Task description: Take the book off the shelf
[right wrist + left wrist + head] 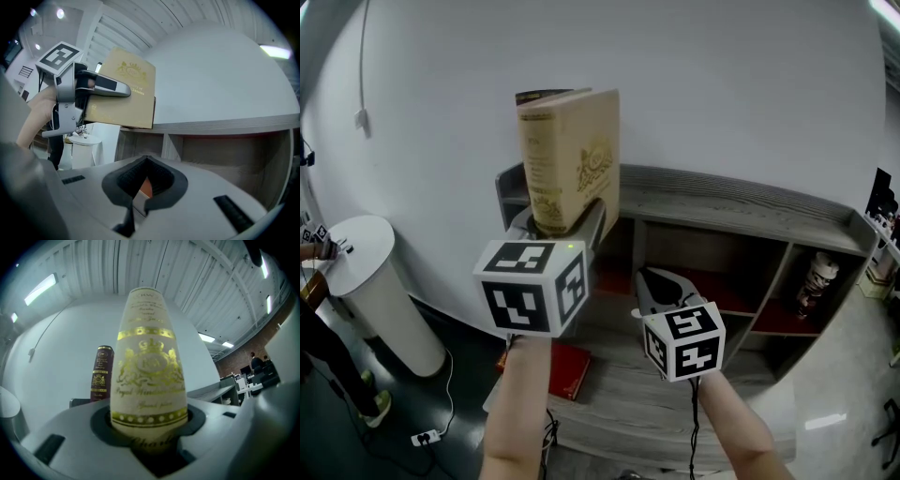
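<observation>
A tan book [574, 155] with gold print stands upright at the left end of the grey shelf's top board [722, 202]. My left gripper [562, 221] is shut on its lower part, spine toward me [149, 376]. The right gripper view shows the tan book [124, 96] tilted, its lower corner close to the top board [225, 125], and the left gripper [96, 86] clamped across its cover. Touching or apart, I cannot tell. A dark maroon book [102, 373] stands just behind. My right gripper [661, 286] hovers lower, before the middle compartment, its jaws [145, 185] shut and holding nothing.
A red book [567, 370] lies flat on the lower board below my left gripper. A small figurine [816, 281] stands in the right compartment. A white round stand [380, 281] and a person's hand are at the left; a power strip [427, 438] lies on the floor.
</observation>
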A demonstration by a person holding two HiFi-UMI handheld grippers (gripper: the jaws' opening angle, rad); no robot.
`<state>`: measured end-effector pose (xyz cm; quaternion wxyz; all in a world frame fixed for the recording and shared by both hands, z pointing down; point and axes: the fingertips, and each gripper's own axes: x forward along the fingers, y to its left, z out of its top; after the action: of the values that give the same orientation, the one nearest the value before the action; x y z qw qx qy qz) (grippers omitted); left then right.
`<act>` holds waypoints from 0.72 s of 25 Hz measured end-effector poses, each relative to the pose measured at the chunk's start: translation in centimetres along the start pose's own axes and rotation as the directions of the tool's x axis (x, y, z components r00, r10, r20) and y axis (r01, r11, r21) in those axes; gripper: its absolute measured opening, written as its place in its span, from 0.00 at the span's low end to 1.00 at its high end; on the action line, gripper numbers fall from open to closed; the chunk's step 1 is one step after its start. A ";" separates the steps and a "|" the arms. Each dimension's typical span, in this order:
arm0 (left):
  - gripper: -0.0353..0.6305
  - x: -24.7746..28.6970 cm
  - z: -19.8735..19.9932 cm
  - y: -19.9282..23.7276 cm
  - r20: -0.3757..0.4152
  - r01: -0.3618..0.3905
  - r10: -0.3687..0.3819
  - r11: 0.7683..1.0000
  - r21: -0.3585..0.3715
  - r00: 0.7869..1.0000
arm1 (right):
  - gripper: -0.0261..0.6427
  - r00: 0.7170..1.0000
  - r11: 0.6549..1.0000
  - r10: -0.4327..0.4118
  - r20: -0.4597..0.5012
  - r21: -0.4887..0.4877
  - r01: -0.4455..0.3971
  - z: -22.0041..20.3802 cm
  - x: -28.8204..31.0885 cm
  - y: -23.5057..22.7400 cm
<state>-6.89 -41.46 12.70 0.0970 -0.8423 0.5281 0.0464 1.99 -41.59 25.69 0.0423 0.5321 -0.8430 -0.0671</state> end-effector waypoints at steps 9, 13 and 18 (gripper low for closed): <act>0.38 -2.4 -1.5 0.2 -0.025 0.003 -0.004 1.000 -0.029 1.000 | 0.05 1.000 1.000 0.008 -0.010 0.009 -0.008 -0.5 -0.9 1.8; 0.38 -3.0 -2.9 0.5 -0.043 -0.003 0.000 0.998 -0.062 0.999 | 0.05 1.000 1.000 0.006 -0.019 0.013 -0.005 -0.8 -1.2 2.3; 0.38 -3.9 -4.7 0.8 -0.074 -0.009 0.003 0.997 -0.082 0.997 | 0.05 0.999 1.000 0.003 -0.037 0.022 -0.002 -1.5 -1.5 3.1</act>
<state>-9.46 -39.40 17.92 0.0427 -0.8453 0.5313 0.0374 0.03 -39.04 27.70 0.0521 0.5327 -0.8433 -0.0481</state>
